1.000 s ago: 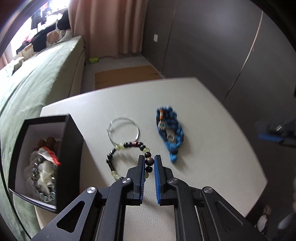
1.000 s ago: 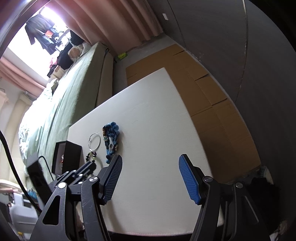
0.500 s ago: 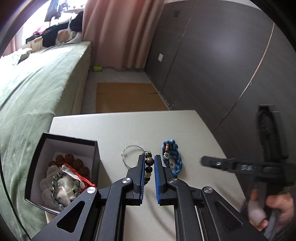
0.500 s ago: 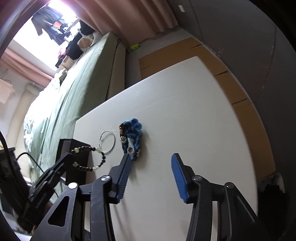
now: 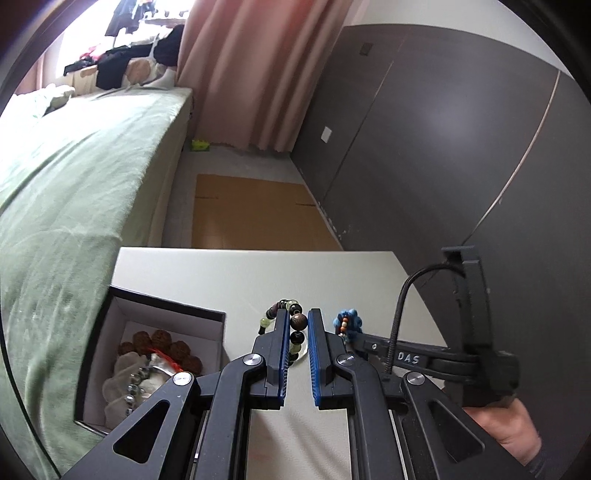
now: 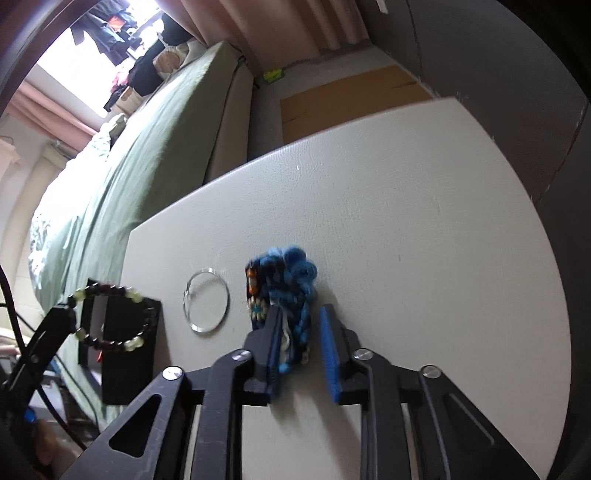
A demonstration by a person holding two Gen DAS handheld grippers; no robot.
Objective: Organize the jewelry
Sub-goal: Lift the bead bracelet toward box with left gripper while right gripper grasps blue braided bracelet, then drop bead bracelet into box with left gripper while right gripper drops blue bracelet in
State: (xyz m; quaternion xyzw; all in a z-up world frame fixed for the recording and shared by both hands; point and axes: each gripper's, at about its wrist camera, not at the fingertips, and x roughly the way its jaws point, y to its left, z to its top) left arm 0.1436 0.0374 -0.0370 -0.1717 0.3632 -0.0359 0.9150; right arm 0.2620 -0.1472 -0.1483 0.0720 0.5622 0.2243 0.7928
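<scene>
Both views are lit by daylight from a window (image 5: 110,33) at upper left; that corner is blown out to white in the right wrist view (image 6: 70,62). The rest of the room is evenly, softly lit. A broad pale sheen is seen on the dark wall panels (image 5: 439,122). Only faint, short shadows are cast on the white table (image 6: 406,206). Strong fisheye curvature is noted: straight edges are bowed, and each frame is ringed by black vignette. Motion blur is noted on the blue braided bracelet (image 6: 291,273) and along the green bed cover (image 5: 55,229). The near gripper parts are rendered sharp.
</scene>
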